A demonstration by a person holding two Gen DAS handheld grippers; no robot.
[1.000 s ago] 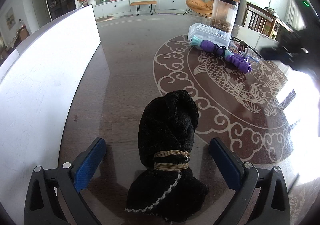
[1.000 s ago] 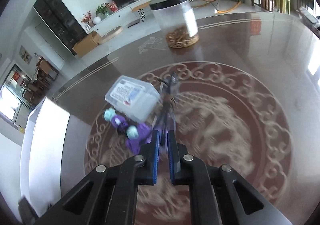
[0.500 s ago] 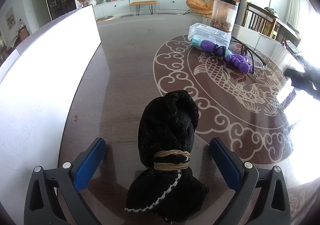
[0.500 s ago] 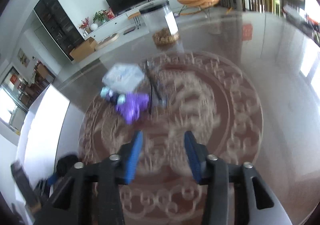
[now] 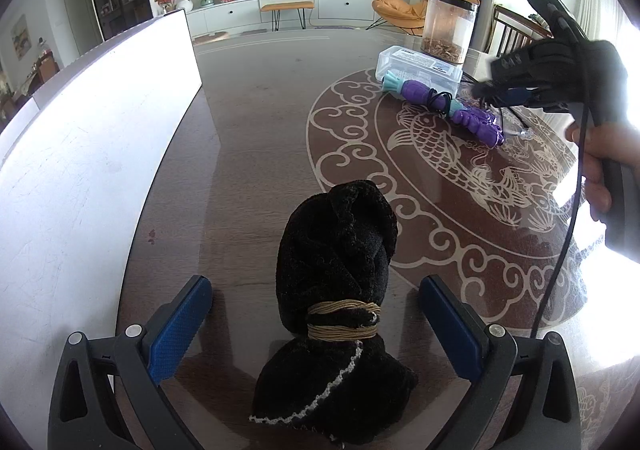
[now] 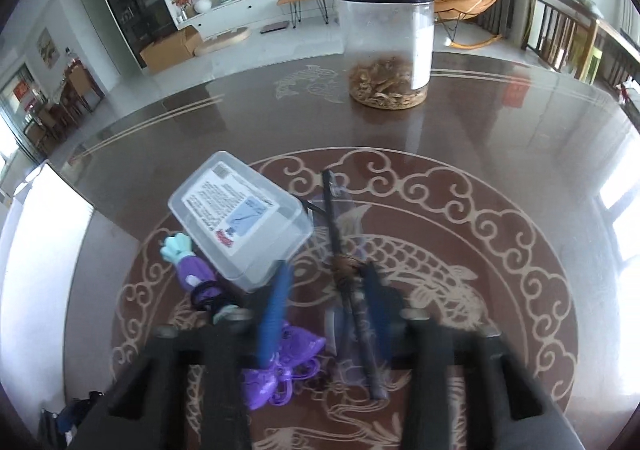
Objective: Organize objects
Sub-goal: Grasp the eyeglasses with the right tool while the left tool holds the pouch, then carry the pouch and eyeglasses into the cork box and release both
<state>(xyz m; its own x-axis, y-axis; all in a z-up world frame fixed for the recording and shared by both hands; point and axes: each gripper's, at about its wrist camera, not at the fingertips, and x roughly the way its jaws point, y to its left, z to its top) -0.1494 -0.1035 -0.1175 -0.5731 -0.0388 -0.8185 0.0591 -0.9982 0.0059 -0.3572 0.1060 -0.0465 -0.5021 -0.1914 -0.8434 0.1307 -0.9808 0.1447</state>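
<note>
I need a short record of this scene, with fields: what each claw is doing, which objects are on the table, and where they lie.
left claw: open, one finger on each side of the black cloth bundle, pads not touching it
black cloth bundle: on the table, tied with tan cord
right claw: blurred, jaws closing, dark stick between them
clear box: closed, next to the purple toy
jar: upright, black lid, beyond the box

Left gripper (image 5: 316,324) angled down, jaws wide apart; right gripper (image 6: 326,304) angled down, motion-blurred, jaws closing; bare hand (image 5: 600,166) grips its handle.
</note>
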